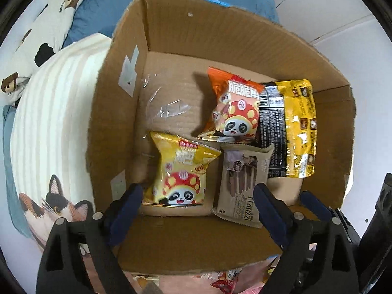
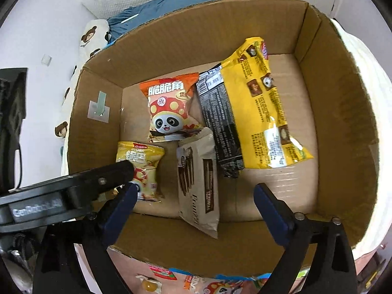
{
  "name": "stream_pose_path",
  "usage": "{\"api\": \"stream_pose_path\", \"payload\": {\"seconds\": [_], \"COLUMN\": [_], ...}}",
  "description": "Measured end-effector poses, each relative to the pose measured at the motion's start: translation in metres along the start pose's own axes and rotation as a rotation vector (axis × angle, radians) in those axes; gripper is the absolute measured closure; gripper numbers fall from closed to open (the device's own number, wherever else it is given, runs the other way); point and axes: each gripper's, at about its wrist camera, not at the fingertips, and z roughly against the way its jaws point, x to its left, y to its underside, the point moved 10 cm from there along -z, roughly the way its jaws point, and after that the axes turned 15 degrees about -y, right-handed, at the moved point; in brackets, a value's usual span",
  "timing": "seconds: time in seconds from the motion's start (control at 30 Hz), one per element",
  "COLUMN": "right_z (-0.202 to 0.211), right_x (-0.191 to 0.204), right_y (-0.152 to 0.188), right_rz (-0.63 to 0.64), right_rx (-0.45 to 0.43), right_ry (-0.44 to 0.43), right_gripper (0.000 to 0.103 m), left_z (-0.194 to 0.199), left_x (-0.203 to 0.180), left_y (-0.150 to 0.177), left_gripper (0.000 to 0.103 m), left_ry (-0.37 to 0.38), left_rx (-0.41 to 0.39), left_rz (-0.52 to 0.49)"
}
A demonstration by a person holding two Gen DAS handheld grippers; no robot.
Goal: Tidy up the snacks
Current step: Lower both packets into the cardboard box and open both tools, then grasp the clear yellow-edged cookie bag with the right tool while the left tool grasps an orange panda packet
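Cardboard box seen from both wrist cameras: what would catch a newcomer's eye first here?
The open cardboard box fills both views, with snack packs lying flat on its floor. Brightest are the orange panda bag near the middle and the long yellow bag to its right; a small yellow panda bag sits near the left gripper, whose jaws stand open.

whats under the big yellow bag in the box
A black packet lies partly under the big yellow bag, its left side showing. Whatever else is beneath the bag is covered; bare cardboard box floor shows nearby.
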Motion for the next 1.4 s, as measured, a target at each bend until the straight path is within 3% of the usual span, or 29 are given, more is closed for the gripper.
{"api": "stream_pose_path", "payload": {"seconds": [0.17, 0.37, 0.77, 1.13, 1.3, 1.4], "right_z": [0.018, 0.054, 0.138, 0.186, 0.198, 0.203], "right_x": [-0.003, -0.009, 0.007, 0.021, 0.007, -0.021], "right_y": [0.007, 0.021, 0.064, 0.111, 0.134, 0.153], "right_rz": [0.031, 0.067, 0.17, 0.217, 0.186, 0.128], "right_rx": [-0.022, -0.061, -0.207, -0.277, -0.272, -0.26], "right_ry": [0.02, 0.038, 0.085, 0.073, 0.04, 0.036], "right_gripper": [0.005, 0.005, 0.005, 0.005, 0.003, 0.003], "left_z": [0.02, 0.06, 0.128, 0.156, 0.148, 0.128], "left_x": [0.003, 0.024, 0.036, 0.043, 0.041, 0.036], "left_y": [0.009, 0.013, 0.077, 0.127, 0.154, 0.171], "left_gripper": [0.01, 0.01, 0.01, 0.01, 0.01, 0.01], "left_ry": [-0.014, -0.073, -0.116, -0.141, -0.105, -0.088], "left_rx": [-0.059, -0.218, -0.45, -0.559, -0.535, -0.491], "left_rz": [-0.017, -0.018, -0.006, 0.021, 0.029, 0.029]}}
